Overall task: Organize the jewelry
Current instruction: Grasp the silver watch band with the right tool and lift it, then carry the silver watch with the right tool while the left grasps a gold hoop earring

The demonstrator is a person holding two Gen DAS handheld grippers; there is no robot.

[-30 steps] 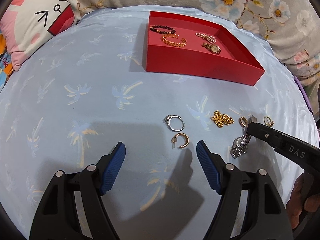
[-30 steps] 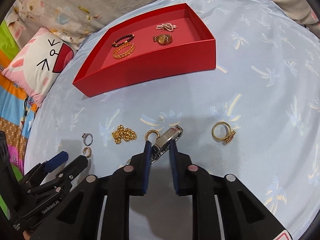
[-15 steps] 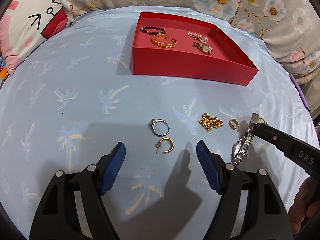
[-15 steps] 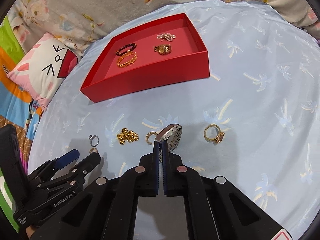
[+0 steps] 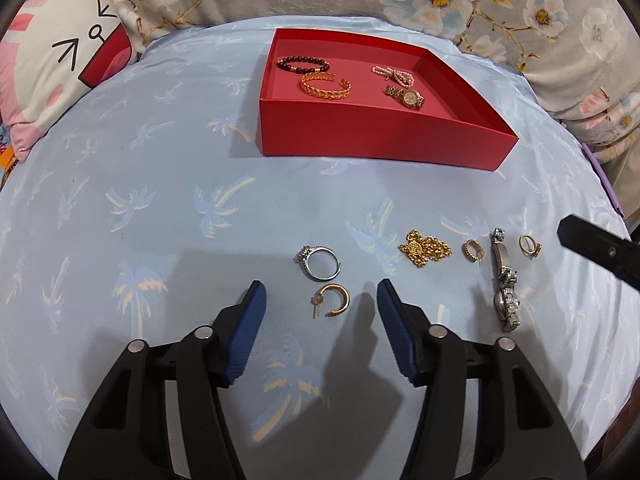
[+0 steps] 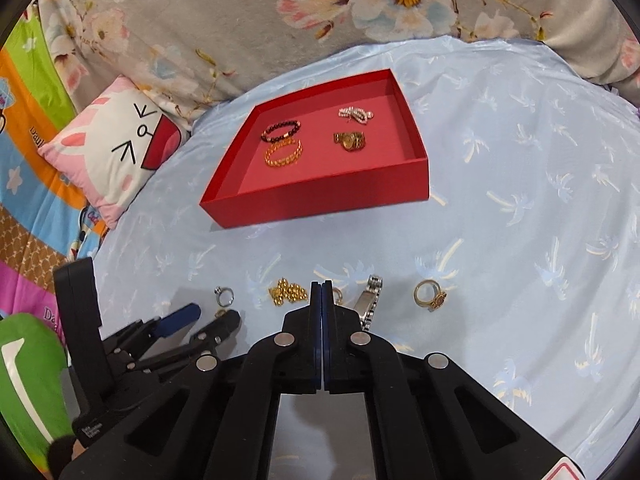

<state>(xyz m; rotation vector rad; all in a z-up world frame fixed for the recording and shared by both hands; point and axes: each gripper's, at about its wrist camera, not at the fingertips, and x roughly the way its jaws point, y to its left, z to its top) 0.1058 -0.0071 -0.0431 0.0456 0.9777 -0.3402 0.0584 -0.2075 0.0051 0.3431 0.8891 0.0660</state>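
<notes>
A shallow red cardboard tray (image 5: pixel 384 136) sits on a glossy pale-blue bedsheet printed with palm trees (image 5: pixel 160 200). Inside it lie a dark beaded bracelet (image 5: pixel 304 65), a woven gold cuff (image 5: pixel 326 86), a pink pearl strand (image 5: pixel 394 75) and a small gold watch (image 5: pixel 408 97).

Loose on the sheet, in a row, lie a silver ring with a stone (image 5: pixel 319 263), a gold hoop earring (image 5: pixel 332 300), a bunched gold chain with a pendant (image 5: pixel 424 248), a small gold hoop (image 5: pixel 472 250), a silver link watch (image 5: pixel 505 284) lying stretched out, and a gold ring with a dark stone (image 6: pixel 429 295).

The left gripper (image 5: pixel 320 312) has its blue ribbed fingers (image 5: pixel 246 336) spread wide, the gold hoop earring lying between the tips.

The right gripper (image 6: pixel 322 300) has its fingers pressed together on nothing; the silver link watch lies just right of them, the small gold hoop partly hidden behind.
</notes>
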